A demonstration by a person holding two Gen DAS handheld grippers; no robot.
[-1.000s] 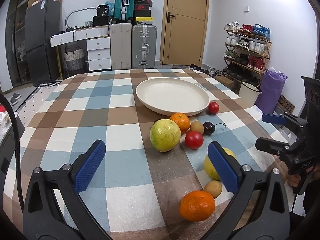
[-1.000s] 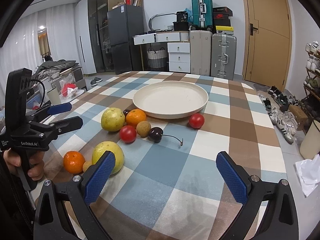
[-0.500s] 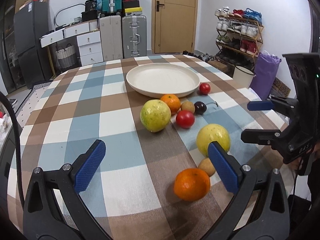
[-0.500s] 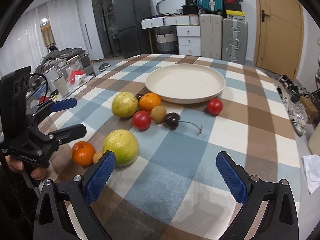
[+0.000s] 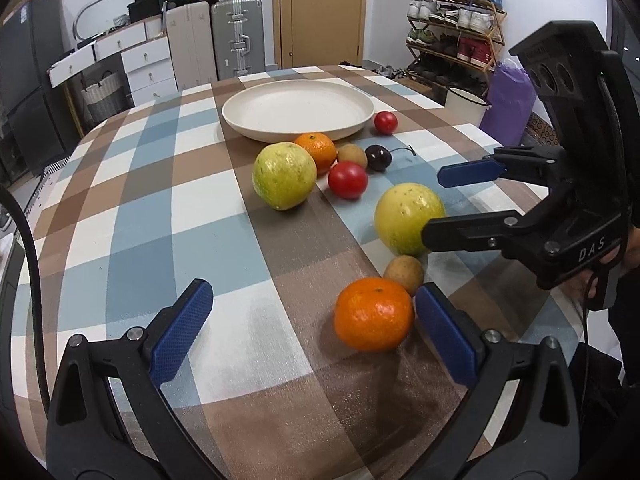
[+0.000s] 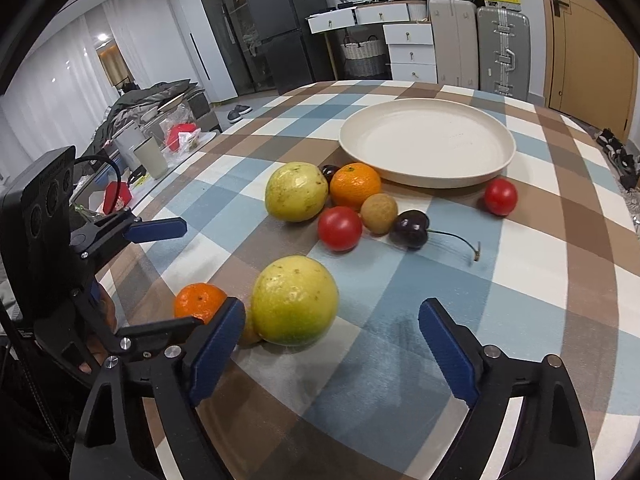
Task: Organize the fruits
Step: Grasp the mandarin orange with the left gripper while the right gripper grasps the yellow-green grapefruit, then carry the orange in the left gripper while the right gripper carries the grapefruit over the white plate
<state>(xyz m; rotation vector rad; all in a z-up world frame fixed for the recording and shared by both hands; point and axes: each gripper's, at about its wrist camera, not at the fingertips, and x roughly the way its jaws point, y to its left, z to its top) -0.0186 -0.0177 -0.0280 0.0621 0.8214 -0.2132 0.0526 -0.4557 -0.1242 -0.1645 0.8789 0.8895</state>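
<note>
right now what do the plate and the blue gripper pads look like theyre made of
Plate: matte cream ceramic or melamine, with faint speckles and no glare; the look leaves it open. Left gripper pads: blue rubber or soft plastic, judging by the fine cross-hatched grip texture.

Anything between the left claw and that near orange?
Nothing. In the left wrist view the left claw stands open, and the near orange sits just ahead by its right finger, bare checked tablecloth between.
</note>
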